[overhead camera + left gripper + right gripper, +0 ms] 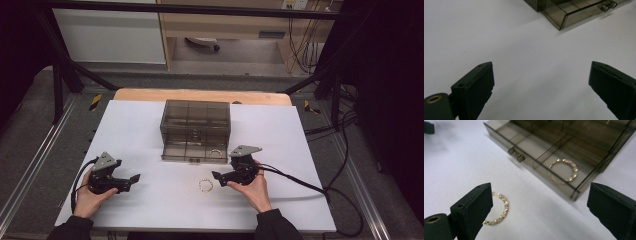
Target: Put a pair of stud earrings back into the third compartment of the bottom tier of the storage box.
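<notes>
A smoky see-through organiser box (195, 117) stands mid-table with its bottom drawer (192, 150) pulled out. One gold hoop earring (216, 154) (563, 170) lies in the drawer's right-hand compartment. A second gold hoop (205, 185) (499, 210) lies on the white sheet in front of the box, partly behind one jaw in the right gripper view. My right gripper (218, 178) (540, 205) is open just right of that hoop, with nothing between its jaws. My left gripper (133, 179) (540, 85) rests open at the left, holding nothing, aimed toward the box corner (560, 23).
The white sheet (150, 125) covers a wooden tabletop (200, 95). A black cable (300, 182) trails right from the right gripper across the sheet. Black frame posts (57, 80) stand at the far corners. The drawer's small handle (516, 155) faces me.
</notes>
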